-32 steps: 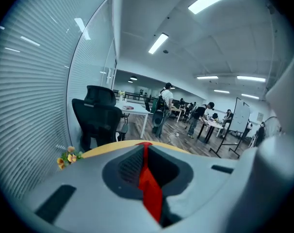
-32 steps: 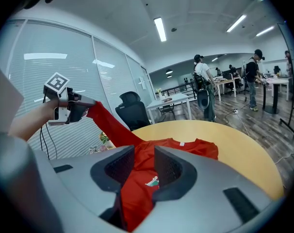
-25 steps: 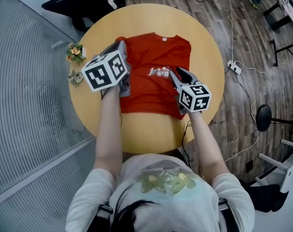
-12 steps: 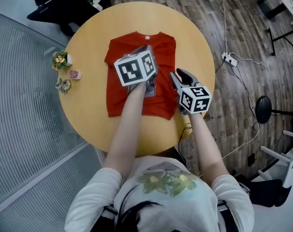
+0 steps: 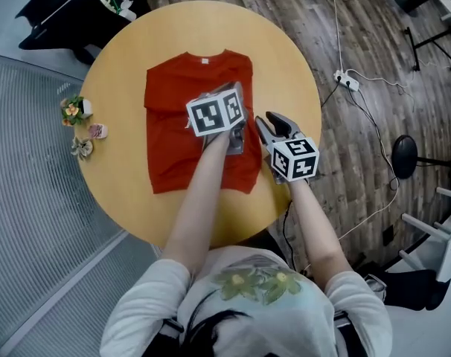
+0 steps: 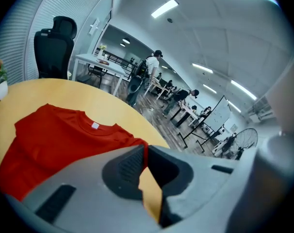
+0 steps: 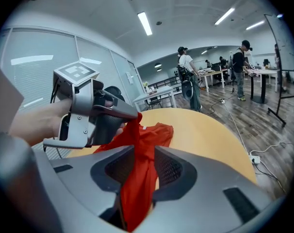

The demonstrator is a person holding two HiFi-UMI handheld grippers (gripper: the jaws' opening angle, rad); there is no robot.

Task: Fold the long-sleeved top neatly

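The long-sleeved top (image 5: 177, 132) is a plain, strong red all over — the one break is a small white label (image 5: 205, 61) at the neck. The round table (image 5: 285, 65) under it is an even, pale honey-yellow. The left gripper (image 6: 144, 150) and the right gripper (image 7: 139, 152) are both light grey with darker grey ribbed pads (image 7: 118, 167), and each carries a cube (image 5: 216, 114) of black square markers on white. At the table's left edge stand small flowers (image 5: 71, 108), orange and pink over green. The floor (image 5: 367, 43) beyond the table's right edge is dark brown planking. The person's shirt (image 5: 259, 303) is off-white — printed with yellow-green blossoms.
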